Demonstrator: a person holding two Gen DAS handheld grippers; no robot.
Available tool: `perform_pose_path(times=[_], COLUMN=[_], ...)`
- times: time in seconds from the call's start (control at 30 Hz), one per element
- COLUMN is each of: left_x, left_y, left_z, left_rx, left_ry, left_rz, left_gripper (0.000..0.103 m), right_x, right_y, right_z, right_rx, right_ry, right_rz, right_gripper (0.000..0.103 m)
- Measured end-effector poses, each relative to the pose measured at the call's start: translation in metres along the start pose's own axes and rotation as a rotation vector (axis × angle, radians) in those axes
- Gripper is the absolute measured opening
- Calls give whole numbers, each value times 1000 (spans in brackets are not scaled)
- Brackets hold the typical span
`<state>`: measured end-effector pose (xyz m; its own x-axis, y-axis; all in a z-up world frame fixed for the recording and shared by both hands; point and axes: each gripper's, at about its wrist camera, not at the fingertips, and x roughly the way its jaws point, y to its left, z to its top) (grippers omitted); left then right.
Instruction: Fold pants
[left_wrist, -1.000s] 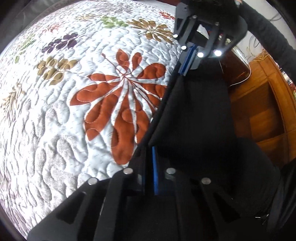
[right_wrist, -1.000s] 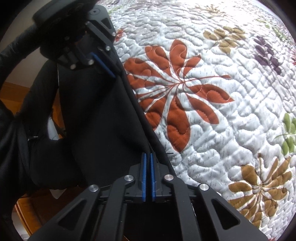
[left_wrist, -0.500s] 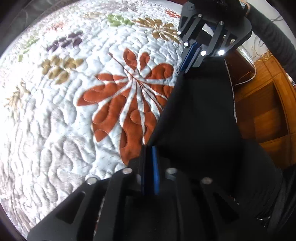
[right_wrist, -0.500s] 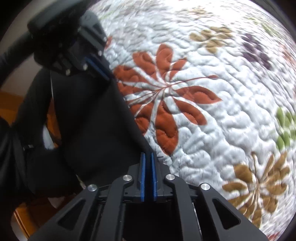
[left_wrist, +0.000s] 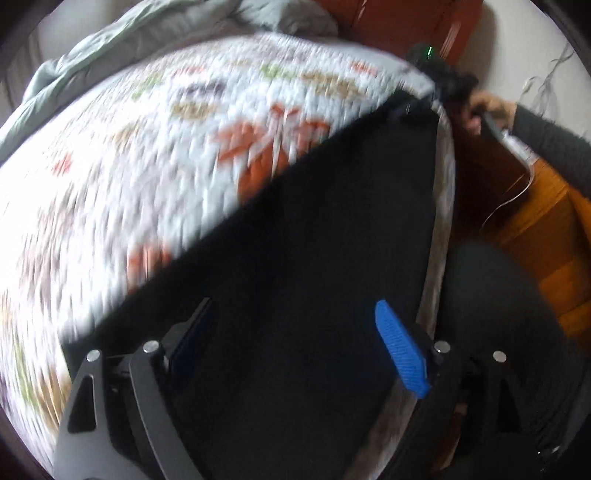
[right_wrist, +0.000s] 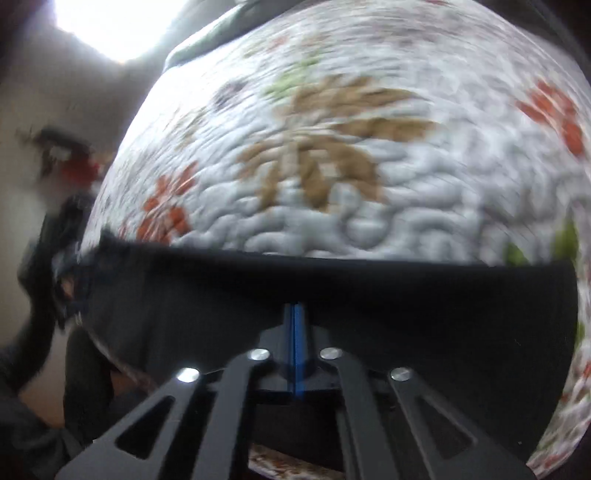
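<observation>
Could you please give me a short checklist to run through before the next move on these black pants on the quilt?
1. Left gripper has let go: ok; its jaws are opening, nothing pinched between the pads.
2. Right gripper keeps hold of the pants: ok; blue pads together on the black fabric.
3. Pants lie flat on the quilt: ok where visible; broad smooth panel, far edge straight.
4. Pants fully on the bed: cannot tell; the near edge is hidden by the grippers.
5. Fold edges aligned: cannot tell; both views are blurred.
</observation>
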<state>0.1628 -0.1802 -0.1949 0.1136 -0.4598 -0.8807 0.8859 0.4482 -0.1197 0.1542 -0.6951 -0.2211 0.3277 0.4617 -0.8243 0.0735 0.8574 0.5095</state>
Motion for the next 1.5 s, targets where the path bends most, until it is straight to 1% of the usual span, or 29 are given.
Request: perform_pose_path(times=[0.03, 0.07, 0.1, 0.13, 0.2, 0.27, 0.33, 0.37, 0.43, 0.47, 0.5, 0.53, 0.57, 0.6, 0.63, 0.67, 0.73, 0.77, 0.83, 0.9, 0.97, 1.03, 1.1, 1.13, 1.23, 1.27, 1.3, 1.4, 1.5], left_x=[-3, -8, -14, -22, -40, -60, -68, -70, -67, -65, -63, -62, -63, -62, -64, -67, -76, -84, -96, -99, -97, -96, -94, -92, -91, -91, -89, -82, -76], left_y=[-2, 0, 2, 5, 14, 30, 42, 46, 50, 49, 47, 47, 49, 48, 48, 46, 38, 35, 32, 34, 39, 45, 52, 55, 59, 60, 60, 62, 61], left_z=[-17, -32, -45, -61, -85, -115, -135, -142, -154, -156, -157, -158, -159, -160, -160, -158, -156, -157, -160, -164, -170, -174, -175, -177, -182, -182, -182, -182, -180], left_rx=[-28, -57, -84, -124, -208, -324, -416, -444, -447, -435, -425, -417, -412, -414, -425, -430, -438, -441, -446, -452, -469, -504, -539, -559, -578, -578, -579, -577, -557], left_ry=[6, 2, -2, -16, -49, -98, -122, -122, -115, -114, -113, -112, -112, -114, -119, -123, -162, -185, -209, -199, -163, -148, -138, -132, -138, -137, -133, -102, -83], left_rz=[23, 40, 63, 107, 152, 211, 208, 207, 206, 211, 219, 225, 226, 227, 225, 223, 242, 252, 271, 281, 302, 300, 299, 301, 297, 301, 307, 325, 337], left_gripper=[87, 87, 87, 87, 87, 87, 87, 87, 85, 85, 85, 86, 87, 87, 87, 87, 87, 87, 90, 90, 90, 90, 90, 90, 90, 90, 90, 90, 90], right_x=[-7, -19, -26, -30, -26, -15, 4, 13, 23, 22, 21, 16, 9, 1, -9, -23, -45, -54, -61, -60, -55, -56, -58, -57, -54, -56, -56, -57, -56], right_y=[-5, 1, 7, 16, 38, 56, 60, 63, 62, 57, 51, 43, 36, 32, 27, 19, -3, -19, -47, -62, -67, -74, -79, -80, -89, -90, -91, -99, -104], right_z=[-3, -10, -16, -26, -43, -63, -78, -82, -93, -97, -98, -100, -104, -108, -112, -119, -133, -142, -154, -159, -157, -157, -158, -157, -150, -148, -146, -144, -151], right_rx=[42, 53, 60, 71, 53, 44, 68, 73, 79, 92, 117, 158, 197, 229, 263, 317, 445, 532, 663, 732, 767, 778, 791, 798, 791, 781, 776, 764, 762], right_ry=[-38, -96, -135, -174, -204, -241, -238, -230, -241, -253, -260, -273, -288, -310, -350, -411, -521, -578, -650, -687, -707, -708, -698, -695, -699, -706, -709, -707, -705], right_rz=[9, -15, -2, 34, 68, 121, 152, 143, 126, 115, 108, 131, 153, 182, 212, 229, 246, 247, 250, 283, 306, 311, 291, 284, 280, 272, 263, 214, 208], right_gripper=[0, 13, 21, 22, 21, 21, 21, 21, 11, 0, 0, 0, 3, 14, 19, 23, 28, 29, 29, 29, 29, 33, 39, 39, 39, 29, 9, 7, 7])
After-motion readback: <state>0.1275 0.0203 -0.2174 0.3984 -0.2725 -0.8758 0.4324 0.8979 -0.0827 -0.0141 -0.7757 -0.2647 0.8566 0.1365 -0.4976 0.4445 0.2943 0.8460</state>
